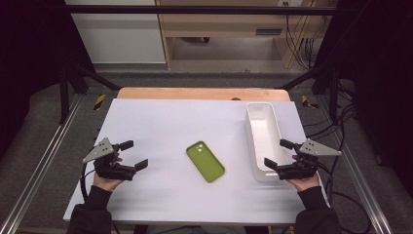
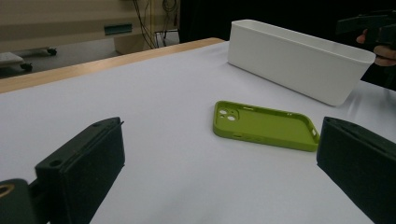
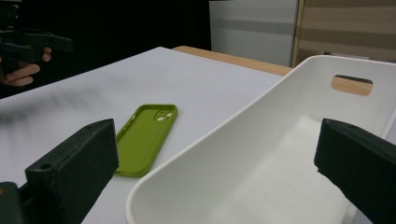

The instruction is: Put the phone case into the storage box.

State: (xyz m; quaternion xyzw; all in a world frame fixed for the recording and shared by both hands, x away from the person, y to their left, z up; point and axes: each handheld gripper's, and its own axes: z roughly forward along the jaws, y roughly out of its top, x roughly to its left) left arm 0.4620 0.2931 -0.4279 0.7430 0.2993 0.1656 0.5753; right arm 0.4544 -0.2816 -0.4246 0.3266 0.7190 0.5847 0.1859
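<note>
A green phone case [image 1: 205,161] lies flat, hollow side up, at the middle of the white table; it is also in the left gripper view [image 2: 265,125] and the right gripper view [image 3: 145,136]. A long white bin [image 1: 263,138] stands empty to its right [image 2: 299,58] [image 3: 261,158]. My left gripper [image 1: 133,155] hovers open at the table's left, pointing toward the case, nothing between its jaws [image 2: 219,177]. My right gripper [image 1: 278,153] is open over the bin's near end [image 3: 215,177], holding nothing.
The white table top [image 1: 160,122] has a wooden edge [image 1: 202,93] at the back. Metal frame rails [image 1: 44,151] run along both sides, with cables on the floor at the right. Wooden furniture stands beyond the table.
</note>
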